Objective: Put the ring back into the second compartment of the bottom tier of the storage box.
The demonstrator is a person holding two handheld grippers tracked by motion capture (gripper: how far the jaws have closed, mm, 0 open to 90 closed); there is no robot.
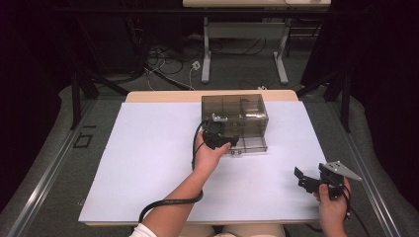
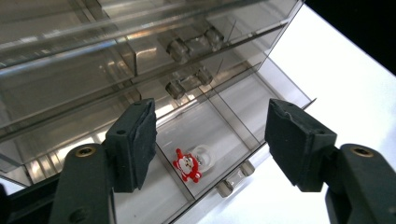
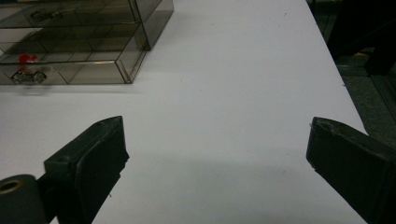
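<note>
Item: smoky clear plastic drawer cabinet [image 1: 236,118], standing toward the far middle of a white table top [image 1: 148,163], its lowest drawer [image 2: 210,135] drawn out toward the person. Contents of that drawer: one small red-and-white figure [image 2: 187,165] lying against an inner divider, directly ahead of and between the jaws of the left gripper [image 2: 210,140], with a pale rounded piece touching its far side; two small clear knobs [image 2: 236,176] sit on the drawer front, just below the figure. Left gripper [image 1: 221,139]: held at the cabinet's front, over the open drawer; jaws spread wide, grasping nothing. Its black cable [image 1: 170,202] trails back along the forearm. Right gripper [image 1: 316,180]: held well apart from the cabinet, low over bare table near its right edge; jaws [image 3: 219,154] spread wide, released, nothing between them. From this gripper the cabinet [image 3: 84,37] lies ahead and to the left, the red figure [image 3: 25,58] visible inside.
</note>
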